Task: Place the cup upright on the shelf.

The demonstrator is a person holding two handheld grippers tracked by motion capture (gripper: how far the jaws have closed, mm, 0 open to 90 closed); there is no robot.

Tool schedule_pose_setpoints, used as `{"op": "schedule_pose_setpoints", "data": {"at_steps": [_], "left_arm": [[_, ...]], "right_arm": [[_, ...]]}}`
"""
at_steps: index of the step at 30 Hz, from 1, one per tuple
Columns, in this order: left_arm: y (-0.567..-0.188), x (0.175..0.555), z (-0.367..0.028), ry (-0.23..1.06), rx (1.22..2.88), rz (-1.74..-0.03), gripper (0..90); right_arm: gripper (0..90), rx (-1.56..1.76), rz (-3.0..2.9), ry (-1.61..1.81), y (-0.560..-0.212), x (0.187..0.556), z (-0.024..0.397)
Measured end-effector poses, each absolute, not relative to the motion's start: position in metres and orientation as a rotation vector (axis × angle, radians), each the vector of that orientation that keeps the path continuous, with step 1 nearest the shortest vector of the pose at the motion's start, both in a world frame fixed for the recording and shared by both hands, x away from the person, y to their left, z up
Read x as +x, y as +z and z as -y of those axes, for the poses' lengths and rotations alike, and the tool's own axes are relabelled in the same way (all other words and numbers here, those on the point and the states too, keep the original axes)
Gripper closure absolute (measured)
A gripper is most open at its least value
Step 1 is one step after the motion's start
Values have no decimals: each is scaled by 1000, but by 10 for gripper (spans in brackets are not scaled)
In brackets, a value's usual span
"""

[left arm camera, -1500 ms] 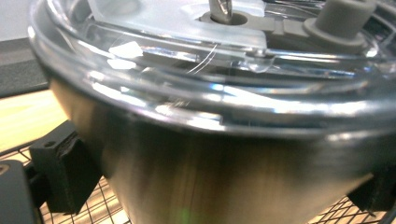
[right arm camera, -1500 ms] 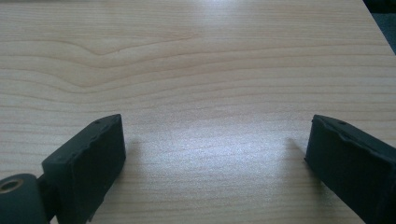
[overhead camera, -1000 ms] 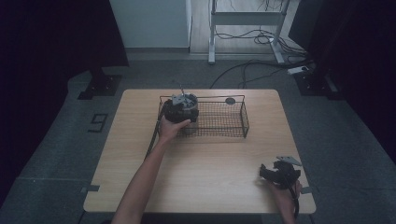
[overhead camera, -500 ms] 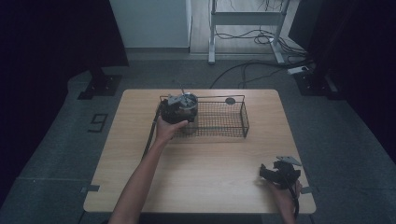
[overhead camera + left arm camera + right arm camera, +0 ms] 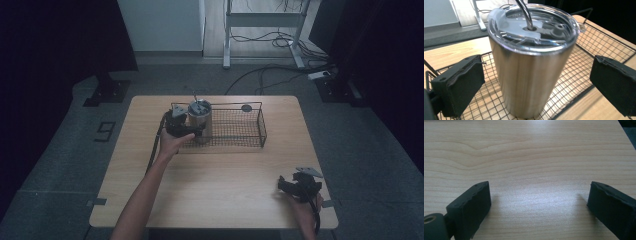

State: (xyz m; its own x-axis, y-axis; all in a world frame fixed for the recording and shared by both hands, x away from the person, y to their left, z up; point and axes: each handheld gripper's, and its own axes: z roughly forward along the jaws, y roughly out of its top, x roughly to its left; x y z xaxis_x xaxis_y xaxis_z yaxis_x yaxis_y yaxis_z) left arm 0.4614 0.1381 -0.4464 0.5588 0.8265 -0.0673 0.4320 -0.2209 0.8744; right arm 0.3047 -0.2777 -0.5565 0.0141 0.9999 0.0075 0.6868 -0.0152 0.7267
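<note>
Steel tumbler (image 5: 531, 65) with clear lid and straw: upright in wire basket (image 5: 240, 131), table's twelve o'clock, bracketed for grasping by left gripper (image 5: 536, 80), jaws apart, untouching. Right gripper (image 5: 299, 186): spread wide, idle, five o'clock.

Tall steel tumbler with clear lid (image 5: 529, 65) stands upright at left end of black wire basket (image 5: 240, 131), blocking that end. Basket's right part open. Bare light wooden tabletop (image 5: 220, 185) near side, between both hands, free to pass.
</note>
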Motion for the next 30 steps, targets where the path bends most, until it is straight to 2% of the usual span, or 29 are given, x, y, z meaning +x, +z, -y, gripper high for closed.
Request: {"op": "schedule_pose_setpoints", "data": {"at_steps": [8, 22, 30], "left_arm": [[-444, 445, -141, 498, 1867, -1002, 0], [-440, 396, -154, 463, 1848, -935, 34], [-445, 374, -165, 418, 1856, -953, 44]], "right_arm": [[46, 1759, -1726, 751, -556, 305, 278], [46, 1761, -1725, 751, -556, 305, 277], [46, 1760, -1726, 751, -556, 305, 278]]}}
